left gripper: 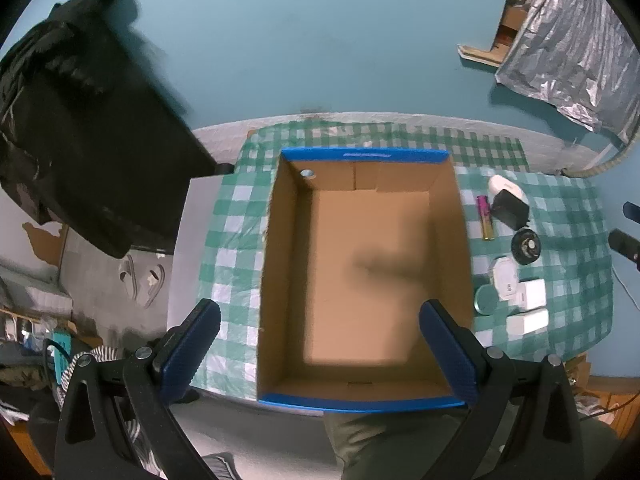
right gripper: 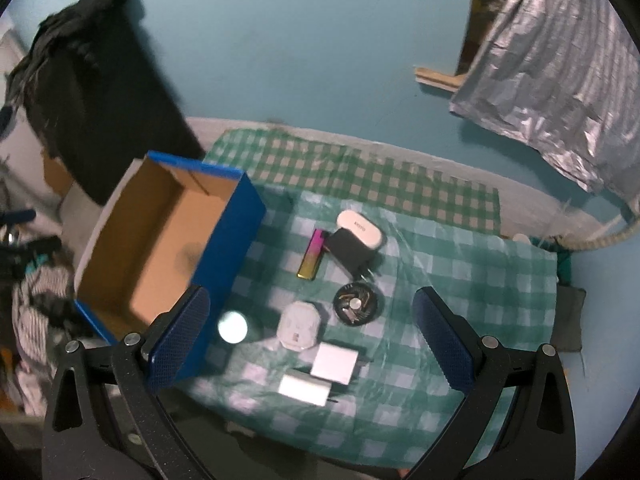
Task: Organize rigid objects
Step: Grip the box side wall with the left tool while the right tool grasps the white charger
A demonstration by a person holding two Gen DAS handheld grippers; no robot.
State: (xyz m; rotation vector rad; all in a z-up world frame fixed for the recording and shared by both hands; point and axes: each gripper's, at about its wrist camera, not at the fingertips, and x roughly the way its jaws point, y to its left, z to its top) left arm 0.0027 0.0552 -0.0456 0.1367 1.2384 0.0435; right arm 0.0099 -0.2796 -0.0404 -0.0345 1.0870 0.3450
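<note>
Shown from above: an open cardboard box [left gripper: 360,276] with a blue rim, standing empty on a checked cloth [right gripper: 460,280]. Left gripper [left gripper: 320,352] held over the box's near end, jaws spread wide and gripping nothing. Right gripper [right gripper: 310,336] likewise spread and empty, poised above a cluster of small hard items lying to the right of the box. Nearest the box: a round tin [right gripper: 233,326], just beside its blue wall, and a pink-and-yellow lighter [right gripper: 312,254], its long axis running roughly parallel to that wall. Farther right of the box: a black charger [right gripper: 351,255] touching a white oval case [right gripper: 360,230], a dark round dish [right gripper: 355,304], a white plug adapter [right gripper: 298,326] and two white blocks [right gripper: 320,376] at the near edge. All items still outside the box, so sorting judged not yet begun. Cluster set directly ahead of and below the right gripper, between its fingers in that view; right hand therefore judged the nearer one for a first pick, with the box then to its left. For the lighter, a grip across the short axis judged likely to suit.
</note>
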